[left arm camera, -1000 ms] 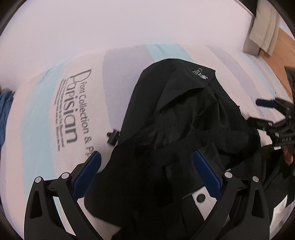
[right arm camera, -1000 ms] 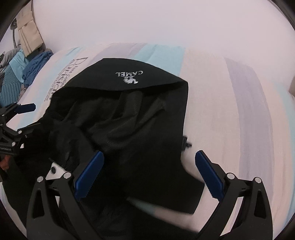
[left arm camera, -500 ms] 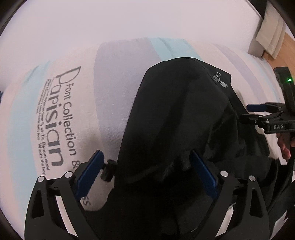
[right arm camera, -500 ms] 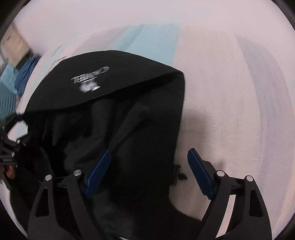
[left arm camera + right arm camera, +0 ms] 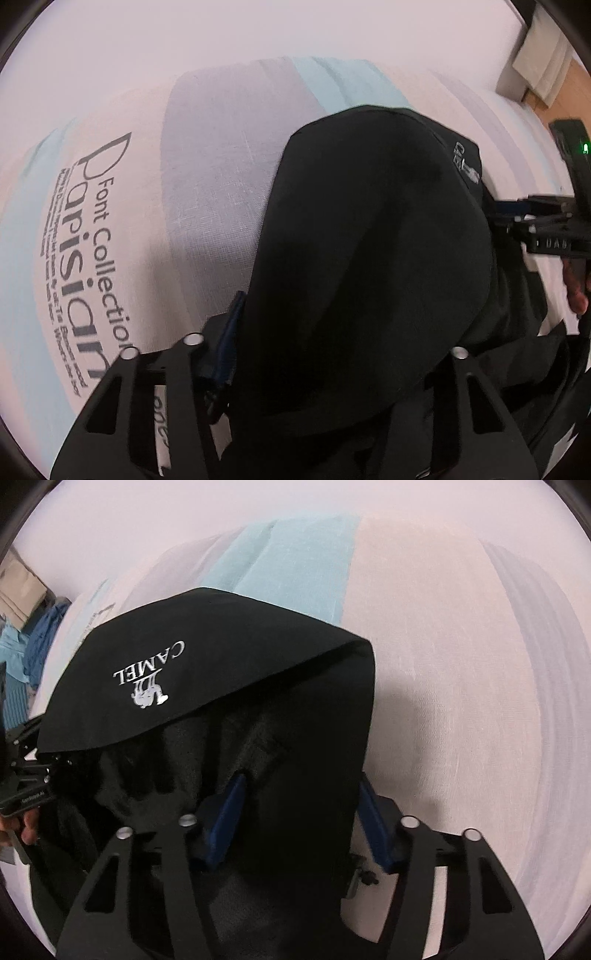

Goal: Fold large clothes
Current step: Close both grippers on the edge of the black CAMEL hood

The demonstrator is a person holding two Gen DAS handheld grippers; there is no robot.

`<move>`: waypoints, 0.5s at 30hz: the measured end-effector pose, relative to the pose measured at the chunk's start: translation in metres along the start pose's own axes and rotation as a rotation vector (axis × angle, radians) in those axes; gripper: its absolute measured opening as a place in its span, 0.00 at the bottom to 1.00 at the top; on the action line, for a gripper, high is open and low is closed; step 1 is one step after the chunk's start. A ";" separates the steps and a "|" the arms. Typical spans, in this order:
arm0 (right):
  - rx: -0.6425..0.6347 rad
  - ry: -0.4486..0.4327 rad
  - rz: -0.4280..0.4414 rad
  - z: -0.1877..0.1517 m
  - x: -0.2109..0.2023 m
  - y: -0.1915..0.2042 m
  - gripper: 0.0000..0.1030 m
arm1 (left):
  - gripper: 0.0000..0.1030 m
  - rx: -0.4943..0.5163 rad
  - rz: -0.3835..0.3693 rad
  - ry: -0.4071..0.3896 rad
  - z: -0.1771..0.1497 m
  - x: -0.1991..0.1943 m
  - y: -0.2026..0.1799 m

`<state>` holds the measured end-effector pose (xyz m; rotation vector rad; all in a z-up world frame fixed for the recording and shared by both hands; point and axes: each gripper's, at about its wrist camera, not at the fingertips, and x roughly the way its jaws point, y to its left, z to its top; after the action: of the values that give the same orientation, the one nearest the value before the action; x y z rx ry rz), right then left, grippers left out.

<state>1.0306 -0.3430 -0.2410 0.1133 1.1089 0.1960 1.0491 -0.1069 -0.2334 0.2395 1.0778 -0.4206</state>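
We find both grippers, left (image 5: 332,350) and right (image 5: 299,819), clamped on the black jacket (image 5: 221,686); we advise lifting evenly, keeping the edge taut.

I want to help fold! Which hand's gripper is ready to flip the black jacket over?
Right, probably. The right gripper has the edge of the black CAMEL jacket between both blue pads; the left gripper's far finger is buried under cloth.

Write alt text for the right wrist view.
The right tool has its blue fingers closed around a fold of a black jacket with a white CAMEL logo, lying on a pastel striped bedsheet. The left tool shows at the left edge.
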 end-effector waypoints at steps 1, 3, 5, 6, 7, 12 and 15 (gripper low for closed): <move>0.009 -0.003 -0.001 0.001 0.000 -0.001 0.45 | 0.37 0.011 0.003 0.001 0.003 0.004 -0.005; 0.030 -0.006 -0.002 0.002 0.001 -0.002 0.40 | 0.24 0.035 0.009 -0.006 0.004 0.006 -0.012; 0.046 -0.009 -0.008 0.002 0.002 -0.003 0.29 | 0.16 0.041 0.012 -0.012 0.006 0.007 -0.018; 0.050 -0.010 -0.004 0.002 0.002 -0.003 0.22 | 0.13 0.039 0.011 -0.017 0.007 0.007 -0.019; 0.048 -0.013 -0.002 0.002 0.001 -0.001 0.18 | 0.12 0.034 0.017 -0.027 0.005 0.006 -0.019; 0.038 -0.025 -0.019 0.000 -0.006 0.012 0.03 | 0.06 0.025 0.047 -0.058 0.002 0.000 -0.025; 0.032 -0.035 -0.020 -0.005 -0.015 0.014 0.03 | 0.05 0.009 0.045 -0.078 0.003 -0.011 -0.027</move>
<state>1.0177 -0.3329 -0.2274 0.1336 1.0779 0.1577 1.0350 -0.1297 -0.2218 0.2525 0.9926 -0.3911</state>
